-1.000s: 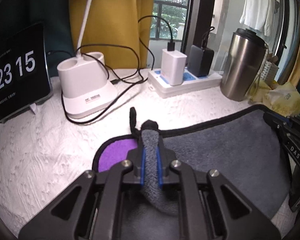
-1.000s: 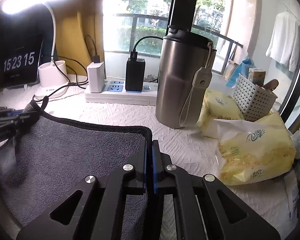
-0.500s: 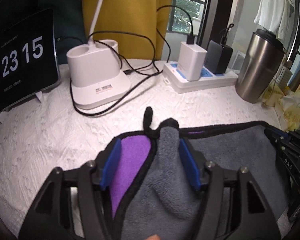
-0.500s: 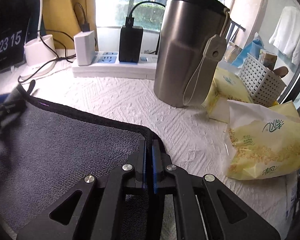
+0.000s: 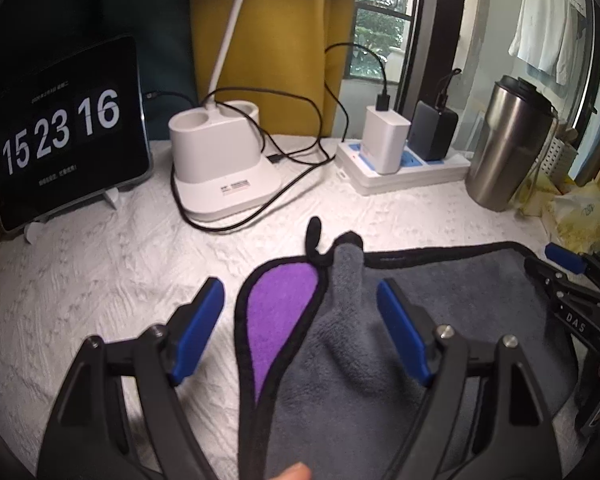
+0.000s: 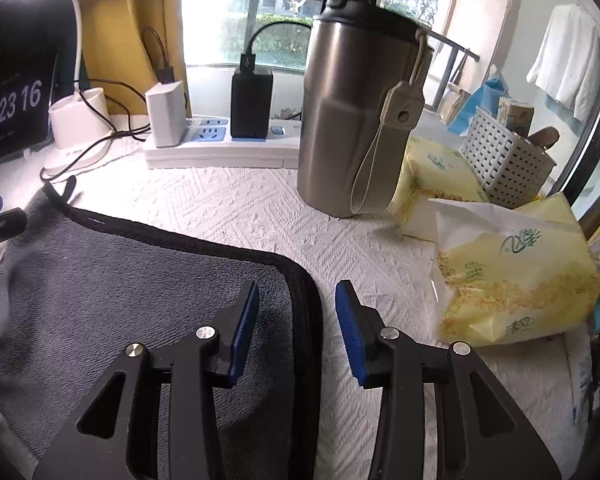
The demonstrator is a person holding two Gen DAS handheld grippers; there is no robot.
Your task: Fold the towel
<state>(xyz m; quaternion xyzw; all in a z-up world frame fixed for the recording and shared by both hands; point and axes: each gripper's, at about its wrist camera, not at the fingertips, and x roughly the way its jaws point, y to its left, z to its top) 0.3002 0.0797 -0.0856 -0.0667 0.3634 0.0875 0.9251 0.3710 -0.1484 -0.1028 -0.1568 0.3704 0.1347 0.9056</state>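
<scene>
Left wrist view shows the left gripper (image 5: 300, 316) with its jaws spread wide, holding nothing, and the grey towel (image 5: 440, 308) lies on the white textured table cover (image 5: 100, 272) between and beyond the blue pads (image 5: 204, 316). One corner is peaked up beside the black hanging loop (image 5: 313, 236), and the purple underside (image 5: 278, 312) shows where the edge lies turned over. From the right wrist view, the right gripper (image 6: 296, 320) is likewise spread apart and empty, straddling the towel's black-bound corner (image 6: 300, 276), near the steel tumbler (image 6: 360, 112) and the yellow tissue pack (image 6: 512, 280). This looks like a release at the end of one fold, with both corners laid down. The next move likely calls for backing both tools clear without dragging the cloth, then taking fresh grips on an edge for another fold; the upturned purple flap may need flattening first.
</scene>
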